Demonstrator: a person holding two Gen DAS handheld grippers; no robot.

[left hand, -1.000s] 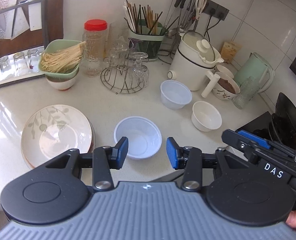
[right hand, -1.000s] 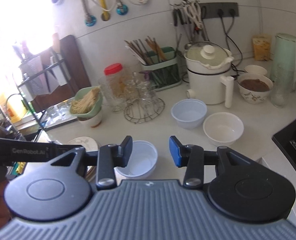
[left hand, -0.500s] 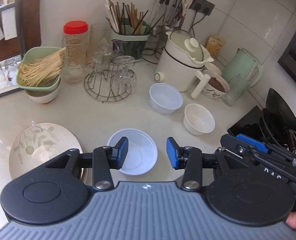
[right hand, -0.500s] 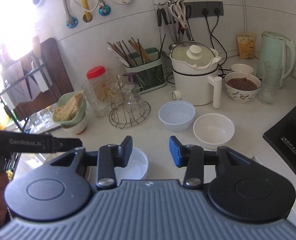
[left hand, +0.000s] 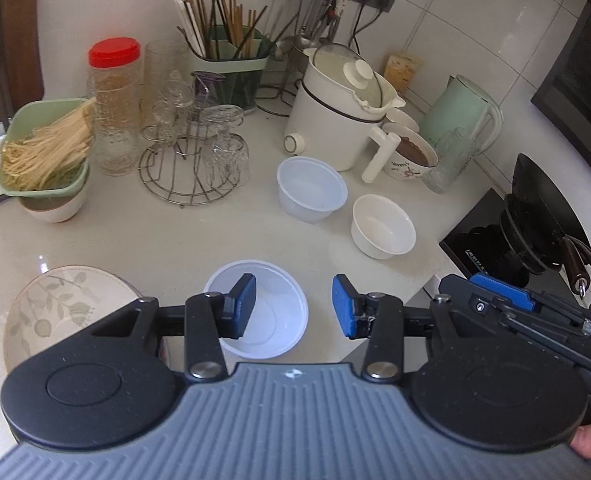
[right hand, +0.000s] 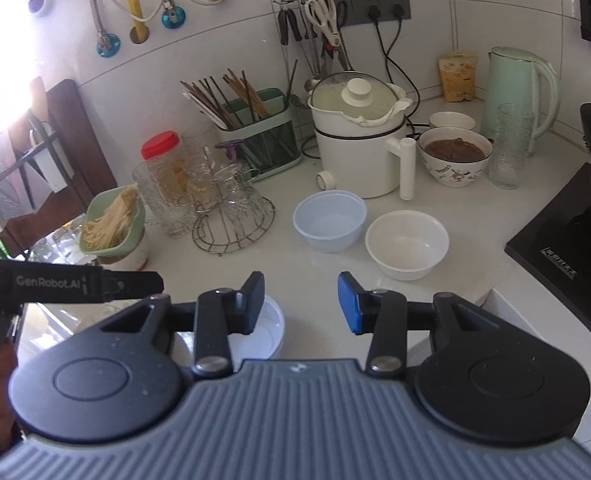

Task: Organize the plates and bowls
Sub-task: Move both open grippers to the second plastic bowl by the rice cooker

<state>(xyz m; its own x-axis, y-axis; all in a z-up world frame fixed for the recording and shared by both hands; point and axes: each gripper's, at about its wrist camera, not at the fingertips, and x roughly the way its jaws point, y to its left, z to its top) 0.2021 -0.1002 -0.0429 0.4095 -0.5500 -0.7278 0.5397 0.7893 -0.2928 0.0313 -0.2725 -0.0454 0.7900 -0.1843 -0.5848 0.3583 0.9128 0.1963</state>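
The left hand-held gripper (left hand: 293,306) is hanging half open over the near plastic bowl (left hand: 271,320), holding nothing. The bowl is sitting on the desk (left hand: 175,240), at 3 o'clock from the leaf plate (left hand: 55,304). It is looking light, thin and bendy; pinching its rim seems best. Only the right view is showing the right hand-held gripper (right hand: 300,304) from behind, half open and empty.

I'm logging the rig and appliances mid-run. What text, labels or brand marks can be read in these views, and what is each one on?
"GenRobot.AI": on the side of the left gripper, seen from the right wrist.
White print on the black cooktop: too small to read.
Print on the yellow packet by the wall: blurred, unreadable.
Pattern or lettering on the floral bowl: cannot tell.
Nothing legible on the plates or white bowls.
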